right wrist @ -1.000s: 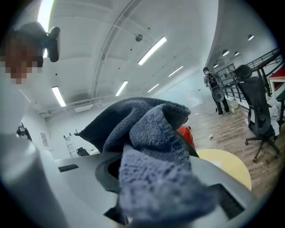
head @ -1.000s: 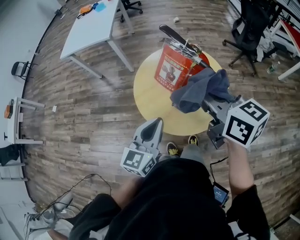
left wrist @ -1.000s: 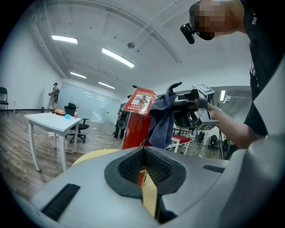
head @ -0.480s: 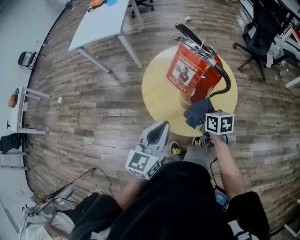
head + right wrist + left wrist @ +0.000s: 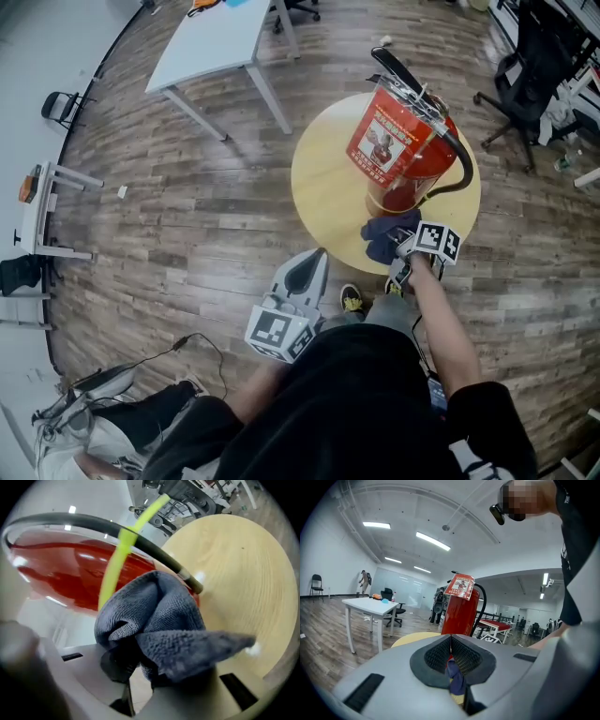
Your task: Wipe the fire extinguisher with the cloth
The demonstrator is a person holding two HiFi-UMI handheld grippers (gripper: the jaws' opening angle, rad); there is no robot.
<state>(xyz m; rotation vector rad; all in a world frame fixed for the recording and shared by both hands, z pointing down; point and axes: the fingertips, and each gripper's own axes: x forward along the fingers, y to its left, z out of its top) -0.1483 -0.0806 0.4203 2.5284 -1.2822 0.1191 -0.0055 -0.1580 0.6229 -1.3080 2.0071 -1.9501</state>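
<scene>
The right gripper [image 5: 143, 667] is closed on the cloth [image 5: 159, 625]. A fold of the grey-blue fabric is clamped between the jaws, and the rest is bunched above and just ahead of the jaw tips. Directly beyond the cloth, the red body of the fire extinguisher [image 5: 65, 573] is seen. Its black hose [image 5: 145, 550] is curved across the view just ahead of the bunched fabric, and a yellow-green strip [image 5: 115, 559] is laid across the hose. Whether the cloth is pressed against the cylinder cannot be determined. To the right of the jaws, the top of the round table [image 5: 243, 569] is visible.

In the head view, the fire extinguisher is shown standing upright on the round table. The cloth is positioned low at its foot, immediately ahead of the right gripper's jaws.

The left gripper [image 5: 451, 641] is carried with its jaws fully together. The ribbed pads are met along a single seam, and nothing is gripped between them. The fire extinguisher is located well ahead of these jaws, clear of them. A white table [image 5: 370, 604] is seen ahead and to the left of the jaws.
</scene>
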